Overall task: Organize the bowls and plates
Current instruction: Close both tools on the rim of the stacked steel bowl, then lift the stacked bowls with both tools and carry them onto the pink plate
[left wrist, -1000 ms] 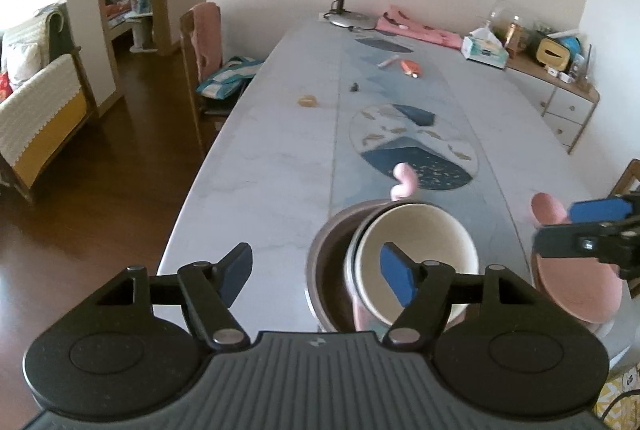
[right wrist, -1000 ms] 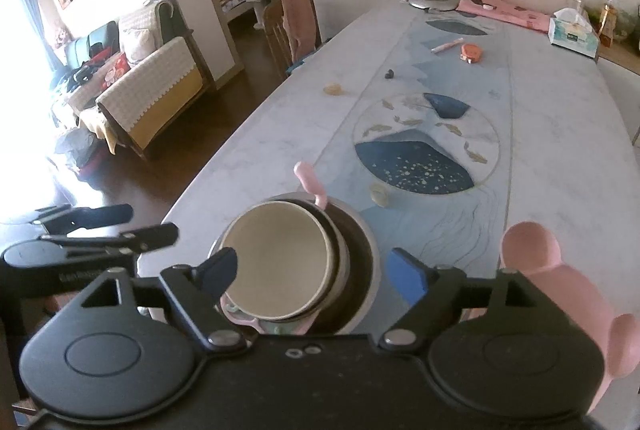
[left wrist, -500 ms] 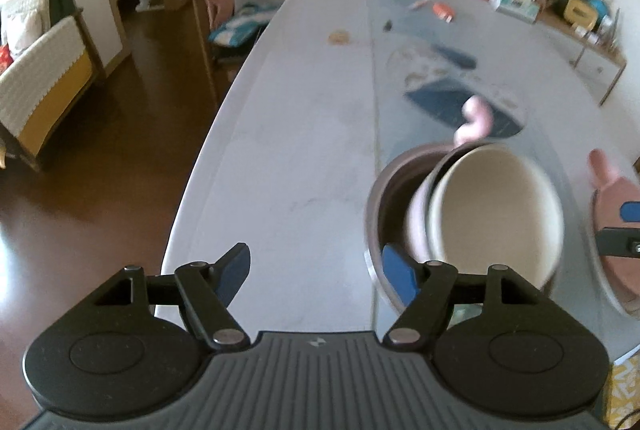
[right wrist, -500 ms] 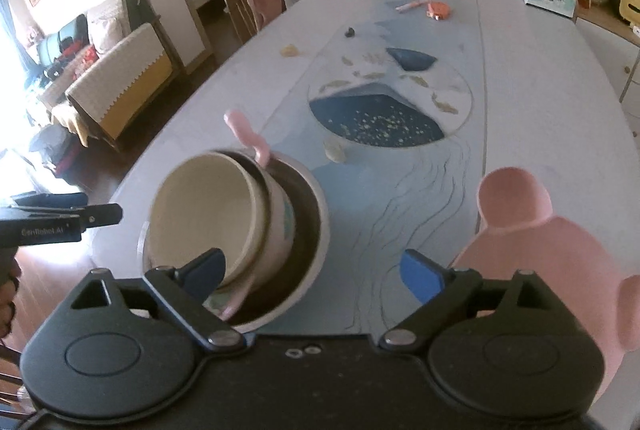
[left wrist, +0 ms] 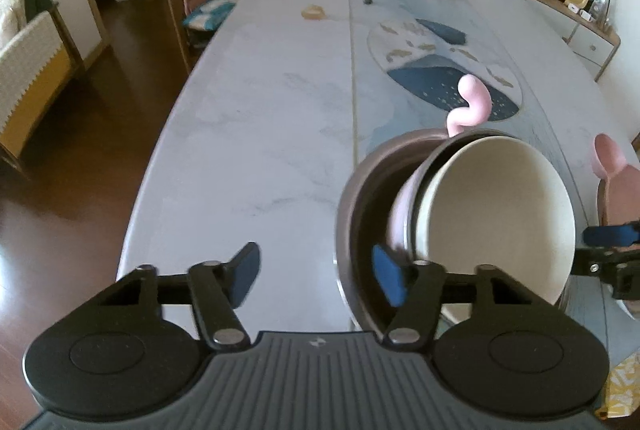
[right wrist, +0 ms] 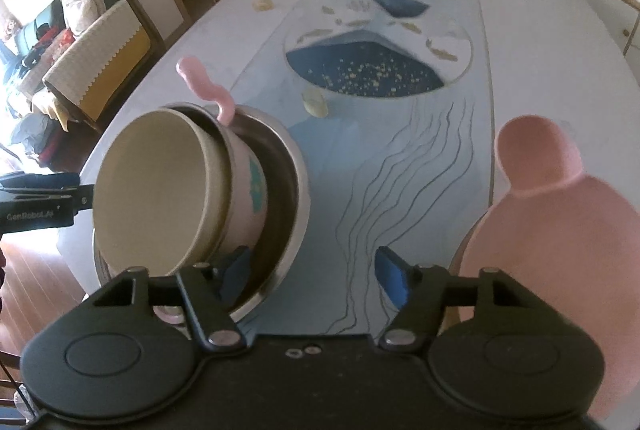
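The landmark here is the steel bowl [right wrist: 280, 214], the outermost piece of a nested stack near the close end of the table [left wrist: 260, 134]. Inside it sits a pink cup [right wrist: 244, 198] with a curly pink handle [right wrist: 204, 90] sticking up past the far rim, and inside that a cream bowl [right wrist: 156, 190]. The whole nest appears tipped on its side, mouths facing the left of the right wrist view, probably because the inner pieces are too tall to seat flat (a judgement from the tilt alone).

The left gripper [left wrist: 316, 274] is spread wide, nothing between its pads; its right finger reaches just inside the steel bowl's near rim while the left finger hangs over bare table to the left of the bowl. That looks like a straddle of the rim, ready to pinch the wall, though contact cannot be told.

The right gripper [right wrist: 316, 276] is likewise spread and empty. Its left finger lies at the steel bowl's lower rim, the other over the blue runner to the right of the bowl. Further right of the bowl rests a pink bear-shaped plate [right wrist: 540, 230], flat on the table and apart from the stack.

Both claws bracket the bowl, so steadying or righting the nest seems the step in hand.
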`<state>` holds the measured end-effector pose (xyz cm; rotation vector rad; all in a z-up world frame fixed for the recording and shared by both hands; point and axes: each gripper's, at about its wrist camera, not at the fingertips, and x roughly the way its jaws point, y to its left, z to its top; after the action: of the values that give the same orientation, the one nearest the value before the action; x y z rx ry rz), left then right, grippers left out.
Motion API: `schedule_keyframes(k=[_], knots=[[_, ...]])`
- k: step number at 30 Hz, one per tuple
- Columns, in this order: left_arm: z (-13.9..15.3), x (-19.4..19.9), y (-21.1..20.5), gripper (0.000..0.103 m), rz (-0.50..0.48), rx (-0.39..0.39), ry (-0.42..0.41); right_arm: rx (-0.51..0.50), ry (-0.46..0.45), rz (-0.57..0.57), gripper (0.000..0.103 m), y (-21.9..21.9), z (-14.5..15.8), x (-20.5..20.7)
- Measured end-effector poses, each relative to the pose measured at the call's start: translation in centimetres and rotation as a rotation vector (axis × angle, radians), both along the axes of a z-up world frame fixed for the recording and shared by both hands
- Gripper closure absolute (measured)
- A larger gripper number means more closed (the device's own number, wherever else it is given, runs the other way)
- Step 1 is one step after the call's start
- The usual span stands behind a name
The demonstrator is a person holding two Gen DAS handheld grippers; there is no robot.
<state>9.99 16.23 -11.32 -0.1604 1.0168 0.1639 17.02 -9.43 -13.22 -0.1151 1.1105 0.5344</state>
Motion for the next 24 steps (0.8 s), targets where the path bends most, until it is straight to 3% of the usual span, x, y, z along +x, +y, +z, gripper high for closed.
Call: schedule_keyframes(k=[1, 5, 12, 16, 24], knots=[[-0.1, 0.3, 0.0, 0.047, 0.003, -0.001, 0.007, 0.001, 0.013, -0.003, 0.043, 0.0, -0.2, 0.1], [-0.5, 1.0, 0.1, 0.071, 0.020, -0.055, 0.033, 0.008, 0.056, -0.001, 0.057, 0.4, -0.9, 0.2], [-0.4, 1.4, -0.1, 0.092, 0.023, -0.084, 0.042, 0.059, 0.114, -0.025, 0.078, 0.4, -1.1, 0.7], [-0.3, 1.6, -0.2, 0.092, 0.029, -0.078, 0.054, 0.066, 0.120, -0.022, 0.088, 0.7, -1.0, 0.6], [-0.1, 2.1, -0.6, 0.093, 0.038, -0.070, 0.076, 0.001, 0.112, -0.057, 0.088, 1.8, -0.8, 0.6]])
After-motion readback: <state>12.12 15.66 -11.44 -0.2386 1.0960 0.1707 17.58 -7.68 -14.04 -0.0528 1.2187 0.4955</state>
